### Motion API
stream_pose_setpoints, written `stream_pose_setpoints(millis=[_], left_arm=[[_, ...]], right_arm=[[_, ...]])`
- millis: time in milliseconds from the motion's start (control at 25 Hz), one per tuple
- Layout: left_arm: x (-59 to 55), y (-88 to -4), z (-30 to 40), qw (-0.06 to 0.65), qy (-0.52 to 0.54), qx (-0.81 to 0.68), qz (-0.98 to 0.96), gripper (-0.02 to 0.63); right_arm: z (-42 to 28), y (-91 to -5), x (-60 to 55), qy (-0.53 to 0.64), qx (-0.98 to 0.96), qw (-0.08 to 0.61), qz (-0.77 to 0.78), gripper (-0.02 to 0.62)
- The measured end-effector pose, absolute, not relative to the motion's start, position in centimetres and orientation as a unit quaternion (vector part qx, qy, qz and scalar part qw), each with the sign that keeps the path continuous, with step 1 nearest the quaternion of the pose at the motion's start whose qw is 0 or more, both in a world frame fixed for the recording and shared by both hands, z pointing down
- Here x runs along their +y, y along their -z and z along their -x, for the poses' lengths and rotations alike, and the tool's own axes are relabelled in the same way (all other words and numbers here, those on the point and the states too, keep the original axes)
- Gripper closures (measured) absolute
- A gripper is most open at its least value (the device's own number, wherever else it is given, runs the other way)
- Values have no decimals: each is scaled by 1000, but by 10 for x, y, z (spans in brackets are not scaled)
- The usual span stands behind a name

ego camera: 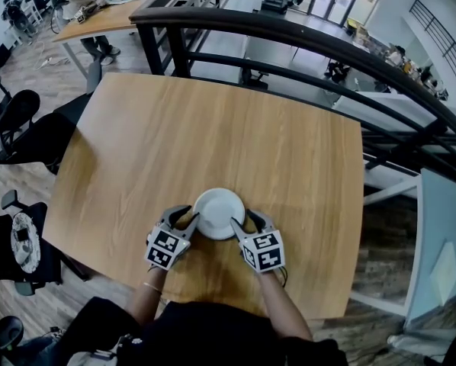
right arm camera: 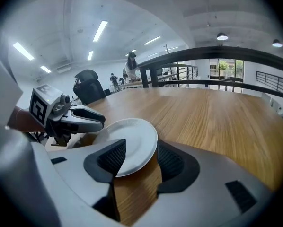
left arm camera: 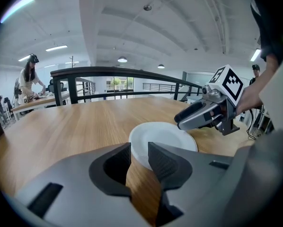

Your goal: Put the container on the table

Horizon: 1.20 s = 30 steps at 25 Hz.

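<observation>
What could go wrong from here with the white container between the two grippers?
1. The rim of the container sits between the open jaws of the right gripper and the left gripper; a sideways or upward pull-back might snag it and drag or flip it.
2. The grippers face each other closely across it, so they might collide.
</observation>
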<state>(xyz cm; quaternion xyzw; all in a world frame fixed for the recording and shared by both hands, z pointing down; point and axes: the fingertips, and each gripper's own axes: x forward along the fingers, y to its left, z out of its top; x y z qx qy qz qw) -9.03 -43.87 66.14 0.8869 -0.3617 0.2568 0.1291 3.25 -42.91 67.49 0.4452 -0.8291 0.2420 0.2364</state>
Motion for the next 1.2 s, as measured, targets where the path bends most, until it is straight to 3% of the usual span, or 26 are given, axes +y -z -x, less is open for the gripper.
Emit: stream_pose_setpoints(millis=[160, 200, 280, 400, 1200], left_arm=[[-438, -653, 91, 126, -245, -370, -887, 505], [-438, -650, 90, 126, -240, -371, -888, 506], [-435, -643, 86, 122, -232, -367, -893, 537], [-431, -629, 79, 107, -222, -359, -900, 577], [-390, -552, 32, 37, -186, -344, -920, 581]], right_arm=[[-32, -667, -431, -237, -831, 223, -451, 398], [-33, -663, -431, -234, -832, 215, -454, 415], [-33, -652, -432, -228, -836, 195, -458, 513], [-33, -636, -432, -218, -844, 168, -460, 548], [-55, -544, -397, -157, -867, 52, -470, 561]])
